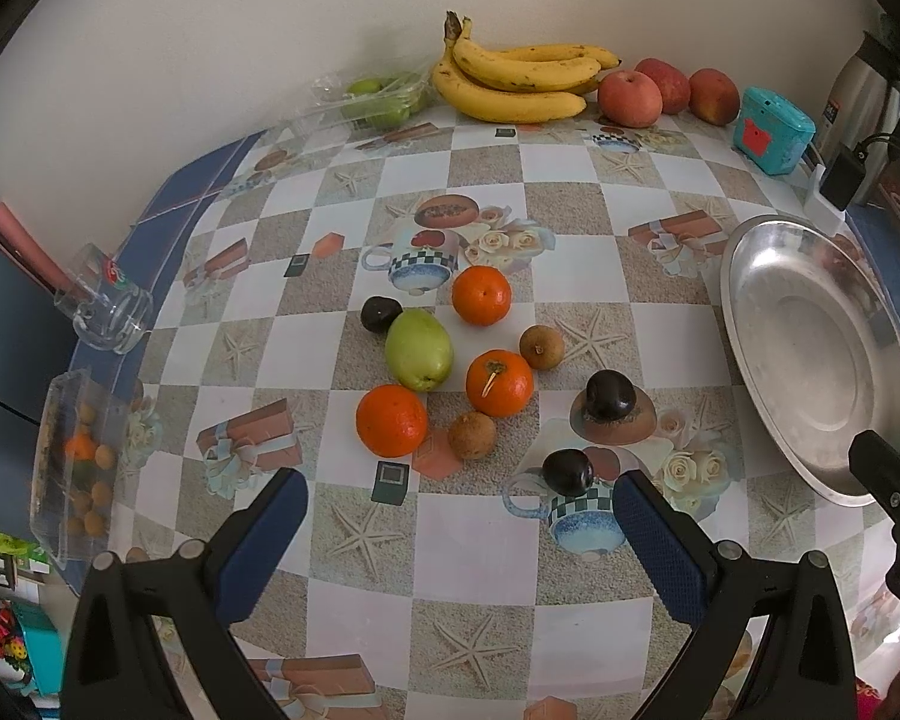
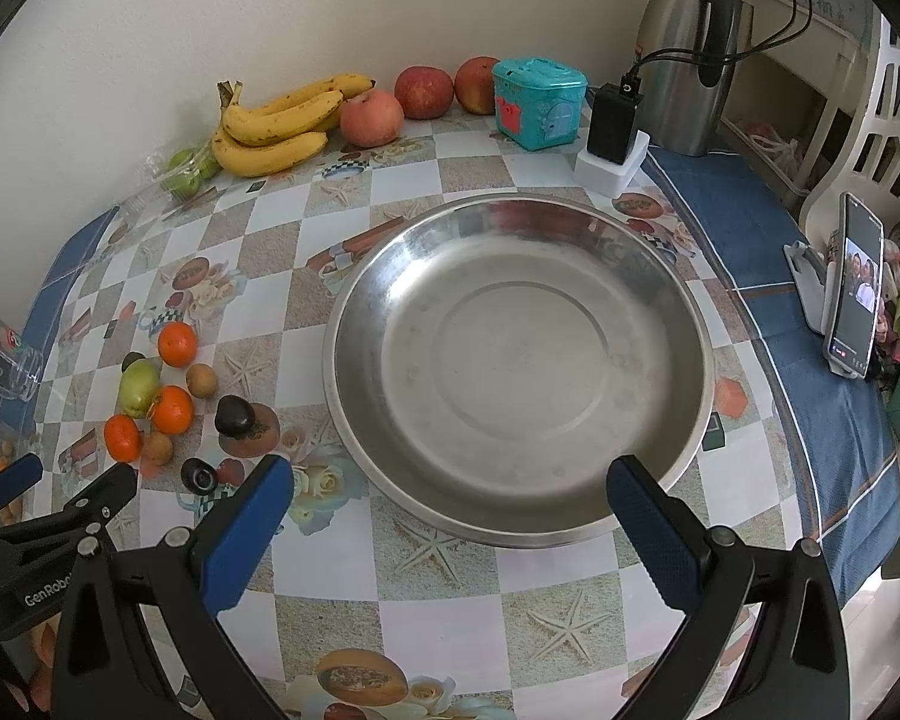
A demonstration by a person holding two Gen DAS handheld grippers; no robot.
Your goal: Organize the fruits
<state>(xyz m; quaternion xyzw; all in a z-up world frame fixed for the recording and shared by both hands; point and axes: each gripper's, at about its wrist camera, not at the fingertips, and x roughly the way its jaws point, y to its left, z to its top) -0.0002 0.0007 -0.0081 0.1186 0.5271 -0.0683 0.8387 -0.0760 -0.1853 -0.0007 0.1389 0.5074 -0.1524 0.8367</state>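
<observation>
Loose oranges (image 1: pixel 481 295), a pear (image 1: pixel 419 349), plums (image 1: pixel 610 395) and longans (image 1: pixel 541 347) lie clustered mid-worktop (image 1: pixel 576 630), left of the basin (image 2: pixel 519 360). Behind them, along the wall, sit bananas (image 1: pixel 519 81), with apples (image 1: pixel 630 97) to their right and a box (image 1: pixel 773 129) further right. A mug (image 1: pixel 105 312) and tray (image 1: pixel 69 468) sit at the left edge.

A loose cluster of small fruit lay on the table left of a round steel basin (image 2: pixel 519 360), which sat upright with nothing in it. Three oranges (image 1: pixel 481 295) ringed a green pear-shaped fruit (image 1: pixel 419 349) lying on its side. Two brown longan-like fruits (image 1: pixel 541 347) and three dark plums (image 1: pixel 611 395) were scattered among them. At the far wall rested a bunch of bananas (image 1: pixel 519 81), with three red apples (image 1: pixel 630 98) to its right.
</observation>
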